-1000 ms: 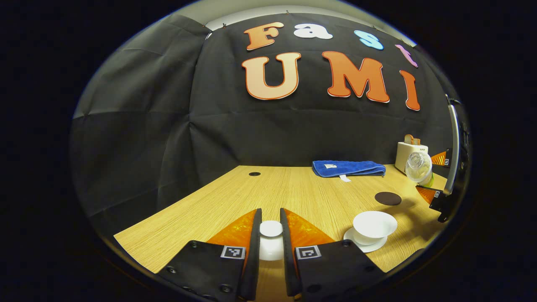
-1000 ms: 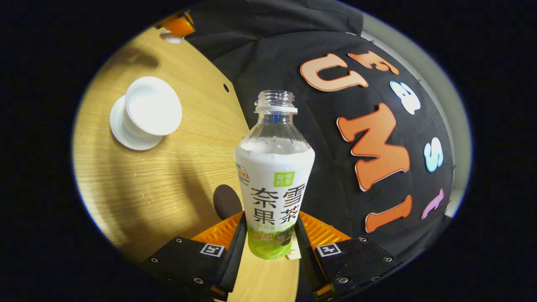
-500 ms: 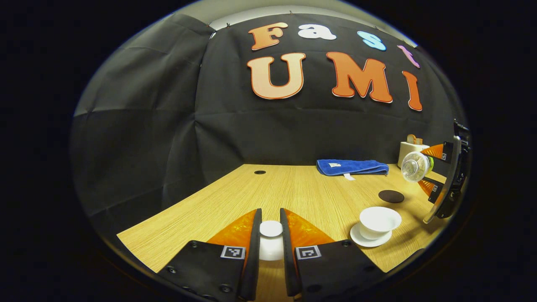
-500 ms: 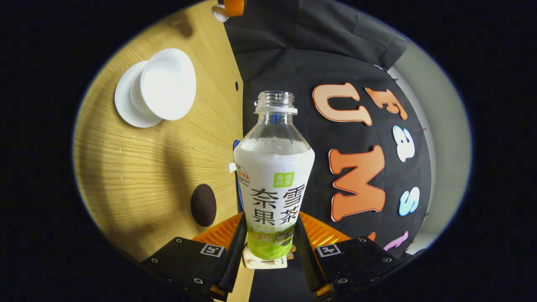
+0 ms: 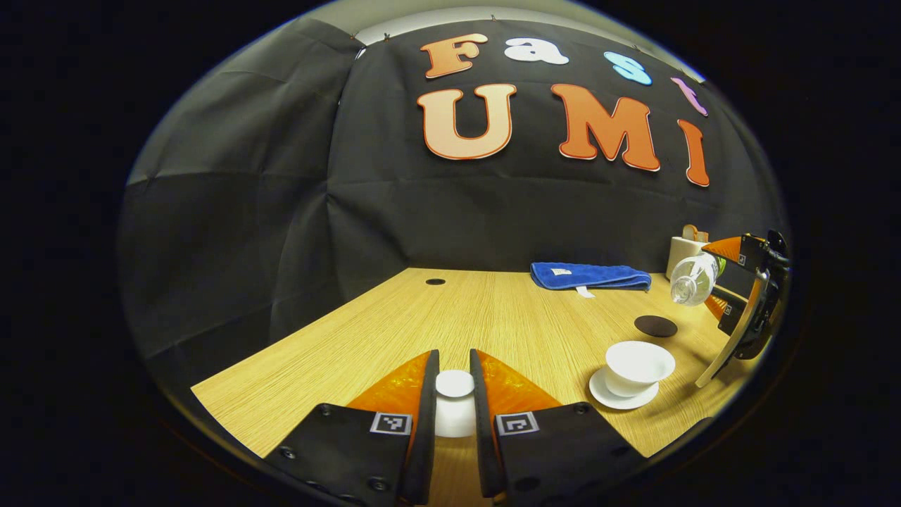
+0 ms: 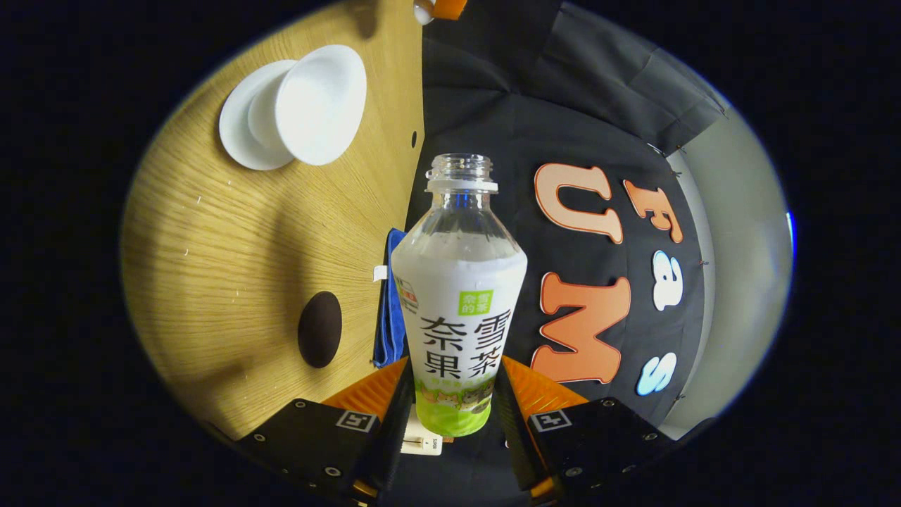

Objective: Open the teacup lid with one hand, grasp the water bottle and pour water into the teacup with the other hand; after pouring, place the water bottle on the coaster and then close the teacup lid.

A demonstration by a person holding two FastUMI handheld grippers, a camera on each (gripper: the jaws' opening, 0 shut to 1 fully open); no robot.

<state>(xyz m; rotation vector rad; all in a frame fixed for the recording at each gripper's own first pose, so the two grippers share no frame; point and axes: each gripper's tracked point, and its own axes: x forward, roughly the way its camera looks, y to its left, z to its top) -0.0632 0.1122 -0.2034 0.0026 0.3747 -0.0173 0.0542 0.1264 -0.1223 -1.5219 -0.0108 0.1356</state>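
Lid held aside by one gripper, uncapped bottle tipped in the other.

In the left gripper view, the left gripper (image 5: pixel 454 394) has both fingers pressed on the white teacup lid (image 5: pixel 454 386), held above the near edge of the wooden table (image 5: pixel 436 324). Farther right stands the open teacup (image 5: pixel 638 365) on its saucer (image 5: pixel 619 399), with the dark round coaster (image 5: pixel 655 326) just behind it and a folded blue towel (image 5: pixel 590 276) near the wall. At the far right the right gripper (image 5: pixel 721 278) carries the water bottle (image 5: pixel 692 279) in the air, tilted with its mouth toward the cup side; whether water is leaving it is hard to tell. In the right gripper view, both fingers clamp the bottle's lower label.
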